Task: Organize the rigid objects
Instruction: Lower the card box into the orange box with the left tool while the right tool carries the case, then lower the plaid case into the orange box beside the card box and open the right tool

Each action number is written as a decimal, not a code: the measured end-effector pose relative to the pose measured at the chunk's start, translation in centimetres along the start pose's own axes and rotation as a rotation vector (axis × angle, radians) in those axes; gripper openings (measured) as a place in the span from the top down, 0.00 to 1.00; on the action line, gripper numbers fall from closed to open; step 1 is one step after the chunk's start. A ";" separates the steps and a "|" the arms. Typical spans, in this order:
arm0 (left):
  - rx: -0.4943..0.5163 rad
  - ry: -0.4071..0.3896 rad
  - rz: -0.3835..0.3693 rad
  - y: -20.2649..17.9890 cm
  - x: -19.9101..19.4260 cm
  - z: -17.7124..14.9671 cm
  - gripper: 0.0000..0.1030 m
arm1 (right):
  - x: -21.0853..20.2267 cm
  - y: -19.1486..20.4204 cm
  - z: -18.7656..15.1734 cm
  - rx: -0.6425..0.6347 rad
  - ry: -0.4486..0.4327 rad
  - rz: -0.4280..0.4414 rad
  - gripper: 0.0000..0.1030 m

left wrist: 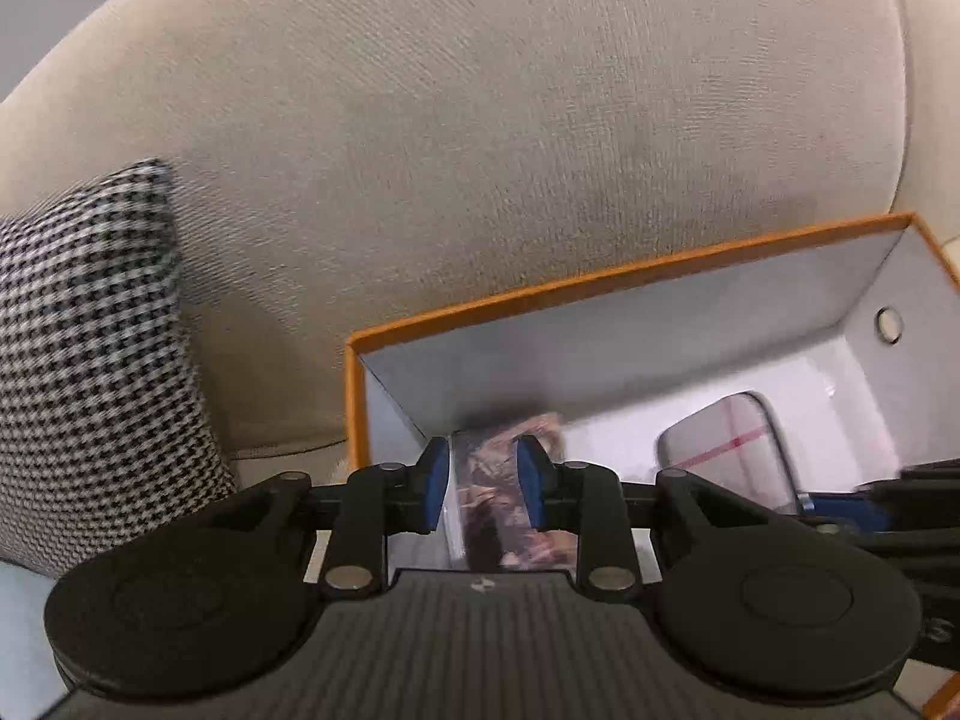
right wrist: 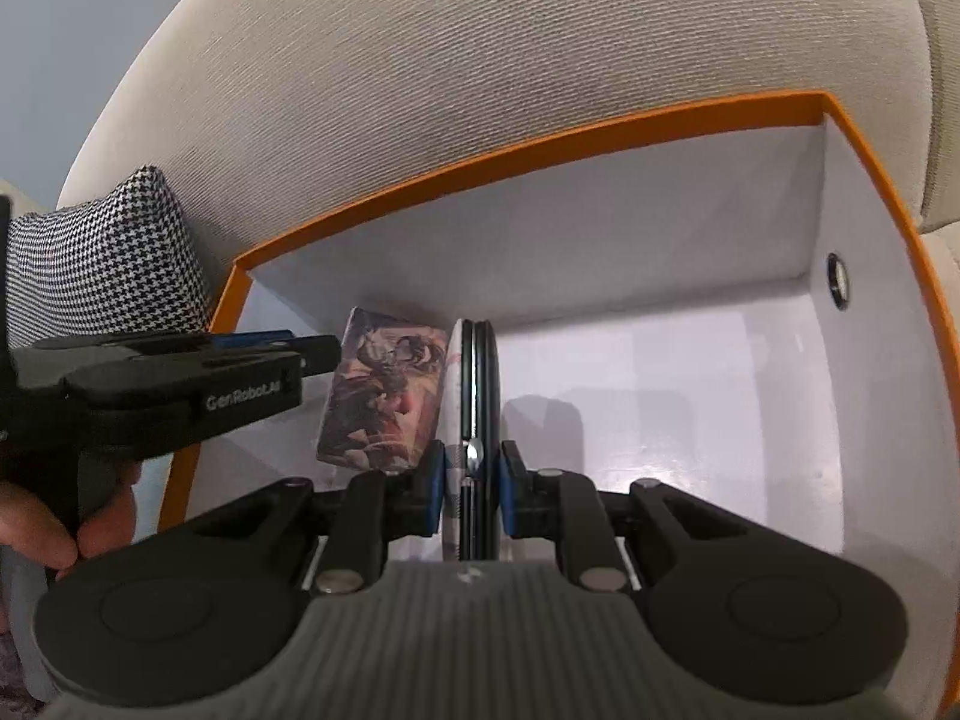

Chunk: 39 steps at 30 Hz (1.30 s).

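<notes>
An open white storage box with an orange rim sits on a beige sofa. Inside it at the left, a small card box with brown artwork stands on end, blurred in the left wrist view. My left gripper hovers just short of the card box. Its jaws are slightly apart and its pads are off the card box. My right gripper is shut on a flat silver case with black edge bands. It holds the case upright inside the storage box, beside the card box.
The sofa backrest rises right behind the storage box. A black-and-white houndstooth cushion leans left of it. A metal-ringed hole marks the box's right wall. A person's hand grips the left tool.
</notes>
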State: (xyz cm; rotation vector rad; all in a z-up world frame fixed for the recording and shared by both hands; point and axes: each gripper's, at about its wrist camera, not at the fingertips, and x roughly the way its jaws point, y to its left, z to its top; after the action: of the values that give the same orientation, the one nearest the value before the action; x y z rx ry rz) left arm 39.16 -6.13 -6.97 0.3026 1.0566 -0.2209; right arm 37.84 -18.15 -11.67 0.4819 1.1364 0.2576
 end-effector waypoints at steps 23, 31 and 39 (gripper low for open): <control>-0.156 -0.012 -0.117 6.8 -2.0 -3.0 0.88 | 6.6 3.5 2.0 0.059 0.083 -0.070 0.82; -0.163 -0.023 -0.129 6.5 -0.6 -3.6 0.92 | 6.9 2.4 2.6 0.077 0.093 -0.024 0.82; -0.177 -0.029 -0.122 4.9 -1.4 -5.2 0.91 | 6.8 0.8 3.1 0.081 0.116 -0.095 0.72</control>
State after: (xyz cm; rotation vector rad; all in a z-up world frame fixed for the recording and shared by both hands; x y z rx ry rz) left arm 35.78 0.37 -7.41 0.0758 1.0587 -0.2387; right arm 43.46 -15.21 -15.74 0.4876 1.2829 0.1588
